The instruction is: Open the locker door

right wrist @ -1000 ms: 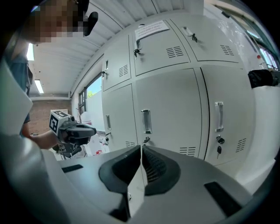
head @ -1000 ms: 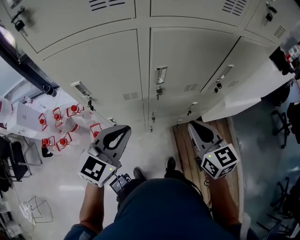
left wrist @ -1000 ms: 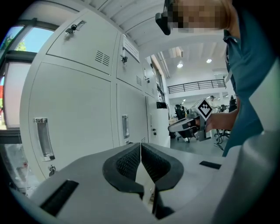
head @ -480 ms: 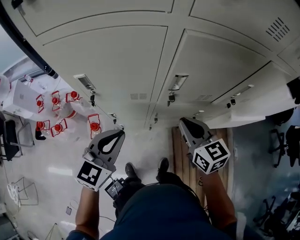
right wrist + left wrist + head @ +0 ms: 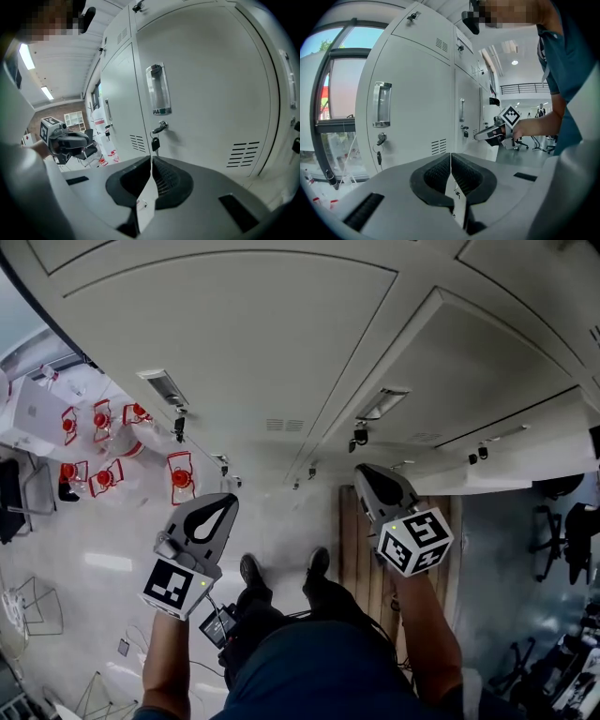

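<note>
The locker door has drawn closer, its handle upper centre in the right gripper view; the left tongs and right tongs are closed and empty, and unopened they could glance off the handle.

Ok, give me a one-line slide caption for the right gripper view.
Shut right gripper faces a closed locker door, its key hanging in the lock below the recessed handle.
</note>
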